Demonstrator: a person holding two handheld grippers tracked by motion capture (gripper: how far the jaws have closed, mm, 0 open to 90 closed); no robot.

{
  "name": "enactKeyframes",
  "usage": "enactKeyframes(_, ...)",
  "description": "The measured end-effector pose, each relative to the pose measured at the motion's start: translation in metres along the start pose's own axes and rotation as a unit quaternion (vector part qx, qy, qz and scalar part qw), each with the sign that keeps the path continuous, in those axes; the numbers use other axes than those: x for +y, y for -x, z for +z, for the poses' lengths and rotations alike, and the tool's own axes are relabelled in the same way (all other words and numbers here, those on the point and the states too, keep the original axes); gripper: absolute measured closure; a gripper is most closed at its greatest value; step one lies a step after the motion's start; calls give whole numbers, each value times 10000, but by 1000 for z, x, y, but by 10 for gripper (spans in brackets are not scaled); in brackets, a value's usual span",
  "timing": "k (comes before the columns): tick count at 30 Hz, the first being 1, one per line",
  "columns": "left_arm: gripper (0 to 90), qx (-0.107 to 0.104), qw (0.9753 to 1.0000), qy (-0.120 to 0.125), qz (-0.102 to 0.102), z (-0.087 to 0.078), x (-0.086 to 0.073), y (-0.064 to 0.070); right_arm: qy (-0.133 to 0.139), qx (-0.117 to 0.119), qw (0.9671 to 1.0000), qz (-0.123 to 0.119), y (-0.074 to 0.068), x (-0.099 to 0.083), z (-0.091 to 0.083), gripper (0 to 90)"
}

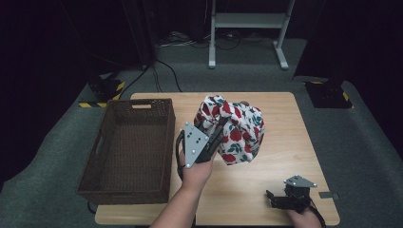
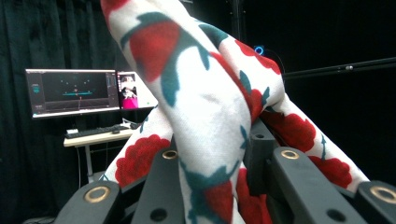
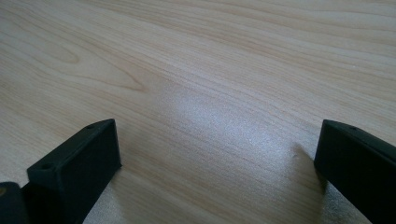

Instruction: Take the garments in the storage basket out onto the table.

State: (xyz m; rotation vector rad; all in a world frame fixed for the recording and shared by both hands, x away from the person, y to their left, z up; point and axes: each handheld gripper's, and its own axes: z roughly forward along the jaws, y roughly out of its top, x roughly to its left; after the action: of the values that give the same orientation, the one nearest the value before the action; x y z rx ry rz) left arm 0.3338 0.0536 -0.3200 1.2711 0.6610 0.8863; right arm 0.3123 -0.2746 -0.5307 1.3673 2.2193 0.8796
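High view: left gripper (image 1: 219,129) clamped on seemingly lifted floral cloth (image 1: 235,130)

High view overlooks the table (image 1: 266,142); right gripper view skims it closely.

One white cloth printed with red flowers and green leaves (image 1: 235,130) is on show — a single bundled piece, seen close up in the left gripper view (image 2: 201,107) too. One dark brown woven wicker basket with cut-out handles (image 1: 107,183) stands on one pale wooden table (image 1: 280,142). Two black two-jaw grippers are counted — the left gripper (image 1: 216,133) and the right gripper (image 1: 272,198) — each topped by one grey three-cornered plate, so two plates. Beyond the table stands one white metal frame (image 1: 247,21). The left gripper view adds two lit monitors (image 2: 72,91) on one desk.
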Motion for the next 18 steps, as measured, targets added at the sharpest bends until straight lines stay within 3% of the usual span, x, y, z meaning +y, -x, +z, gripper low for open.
enactKeyframes(18, 748, -80, 9991, -420, 19, 7, -33, 7, 2, 2, 10000, -15, 0, 0, 0, 0)
